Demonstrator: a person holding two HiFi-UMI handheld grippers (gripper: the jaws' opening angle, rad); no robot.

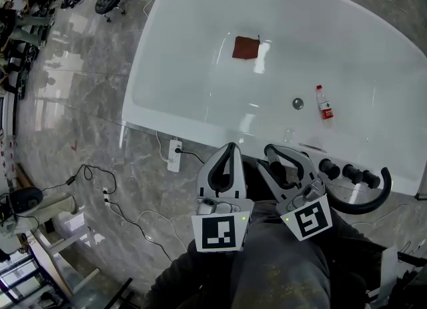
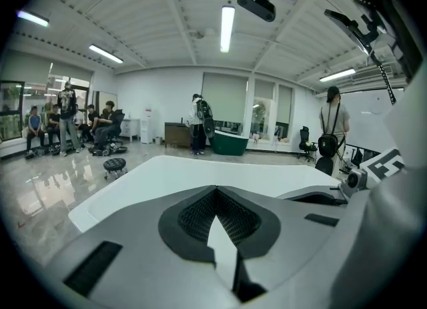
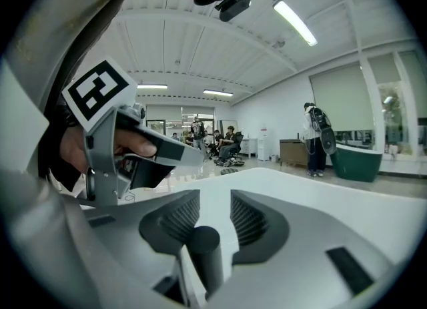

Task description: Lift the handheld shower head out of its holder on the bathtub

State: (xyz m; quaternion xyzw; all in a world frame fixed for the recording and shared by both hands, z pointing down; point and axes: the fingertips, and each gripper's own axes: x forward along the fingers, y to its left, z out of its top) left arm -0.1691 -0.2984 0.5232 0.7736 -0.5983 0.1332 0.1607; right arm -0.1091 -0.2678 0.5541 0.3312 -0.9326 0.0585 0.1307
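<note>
**A:** You hold both grippers side by side, close in front of your body. The marker cubes face you, and the jaws point out and slightly down at the near rim of the white glossy bathtub (image 1: 193, 94).

**B:** Agreed. Your left gripper (image 1: 231, 146) sits just left of the other, and its tips are pressed together with nothing between them. In the right gripper view your left hand (image 3: 83, 151) wraps the handle, with the fingers curled over the top.

**A:** Your right gripper (image 3: 215, 194) is a different matter, because its jaws stand wide. A dark upright cylinder (image 3: 203, 251) rises between them, nearer the left pad. There's a clear gap on the right pad's side, so nothing is clamped.

**B:** Is that cylinder the shower handle?

**A:** I can't tell. The black shower fittings (image 1: 350, 175) stand in a row on the tub's near rim, just right of your right gripper. A black curved tube (image 1: 373, 204) arches beside them. Which of these pieces is the handheld shower head isn't clear from above, because your gripper covers the spot under its jaws.

**B:** Inside the tub, well away from both hands, a brown square cloth (image 1: 245, 48) lies flat. A clear plastic bottle with a red label (image 1: 324, 104) lies near the round metal drain (image 1: 297, 103).
</note>
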